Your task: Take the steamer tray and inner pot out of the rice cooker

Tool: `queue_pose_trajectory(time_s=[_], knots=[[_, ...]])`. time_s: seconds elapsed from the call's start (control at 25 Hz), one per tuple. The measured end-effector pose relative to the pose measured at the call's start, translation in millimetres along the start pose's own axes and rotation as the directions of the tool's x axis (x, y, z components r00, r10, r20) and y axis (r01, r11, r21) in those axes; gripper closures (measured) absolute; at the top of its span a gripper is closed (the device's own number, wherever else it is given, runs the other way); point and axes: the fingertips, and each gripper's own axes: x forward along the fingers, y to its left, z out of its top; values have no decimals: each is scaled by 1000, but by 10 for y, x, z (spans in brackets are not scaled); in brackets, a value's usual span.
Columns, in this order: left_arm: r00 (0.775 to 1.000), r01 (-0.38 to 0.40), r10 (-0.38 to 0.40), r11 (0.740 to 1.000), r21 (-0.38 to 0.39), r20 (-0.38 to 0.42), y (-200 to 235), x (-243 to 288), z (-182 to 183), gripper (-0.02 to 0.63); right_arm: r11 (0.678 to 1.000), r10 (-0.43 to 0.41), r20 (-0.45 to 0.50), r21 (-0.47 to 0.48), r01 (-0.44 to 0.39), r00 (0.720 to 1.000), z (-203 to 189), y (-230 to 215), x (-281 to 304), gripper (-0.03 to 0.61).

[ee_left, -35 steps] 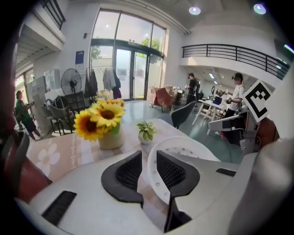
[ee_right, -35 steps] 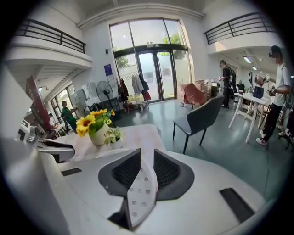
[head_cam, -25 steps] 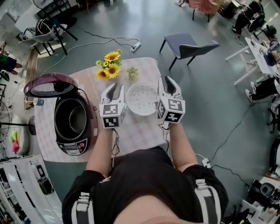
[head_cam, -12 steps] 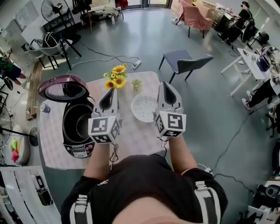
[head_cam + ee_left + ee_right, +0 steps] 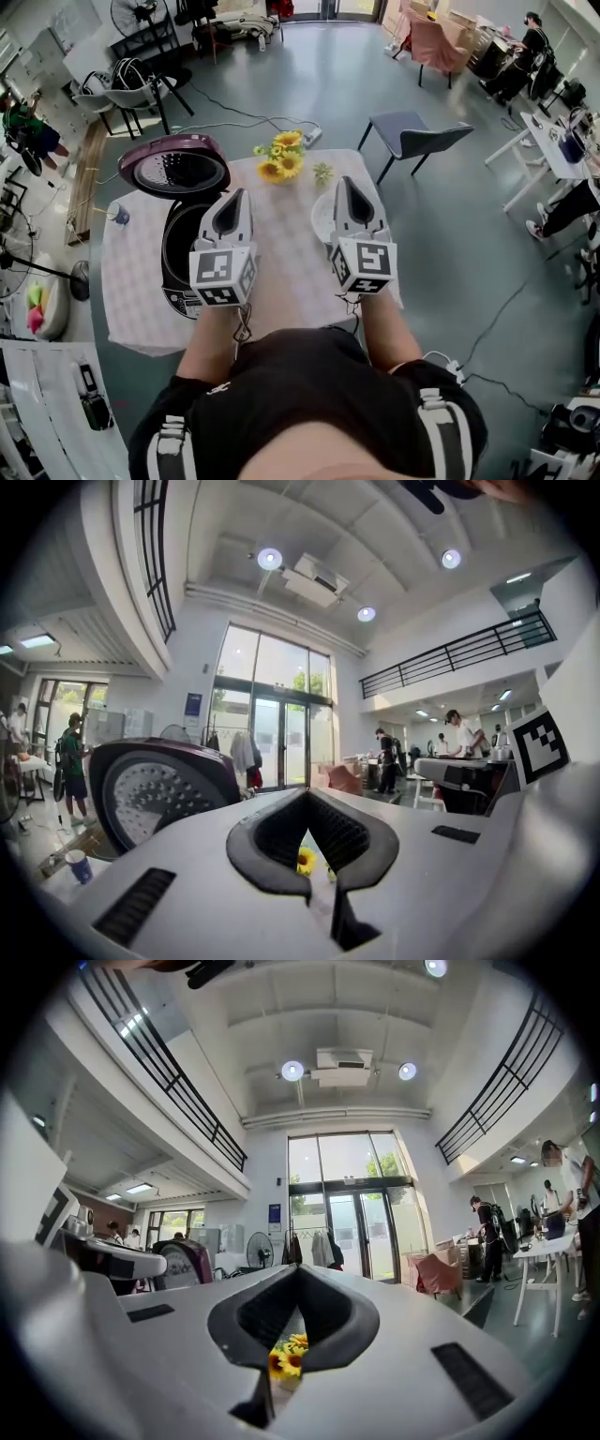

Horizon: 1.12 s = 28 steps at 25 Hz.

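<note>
The purple rice cooker (image 5: 178, 281) stands on the table's left with its lid (image 5: 173, 173) up; the lid (image 5: 159, 794) also fills the left of the left gripper view. The dark inner pot (image 5: 180, 246) sits inside the cooker, partly behind my left gripper (image 5: 236, 195). The white steamer tray (image 5: 321, 220) lies on the cloth, mostly hidden behind my right gripper (image 5: 345, 181). Both grippers are held level above the table, shut and empty. The left jaws have just been closing with nothing between them. Sunflowers (image 5: 306, 860) show past the left gripper (image 5: 311, 841) and the right gripper (image 5: 292, 1321).
Sunflowers (image 5: 281, 159) and a small green plant (image 5: 323, 172) stand at the table's far edge. The checked tablecloth (image 5: 131, 300) covers the table, with a small cup (image 5: 120, 216) at its left. A grey chair (image 5: 412, 136) stands beyond, cables lie on the floor.
Both grippers lifted away from the sides of the steamer tray and drew back toward me, their jaws closing. The tray stayed on the table. The head view shifted left.
</note>
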Motion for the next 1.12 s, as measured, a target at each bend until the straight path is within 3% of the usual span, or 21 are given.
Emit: queue_pose_trajectory(time_s=[0.72,1.12], knots=[[984,-177,178,984,32,-28,1579,-1279,-181,611,974,222,-7,53,-221,975,-73,1986,266,577],[976,-211,212,977,28,-55,2206,-1664,-401,611,965,260,-21,52,-258,965,-235,2700,328,577]])
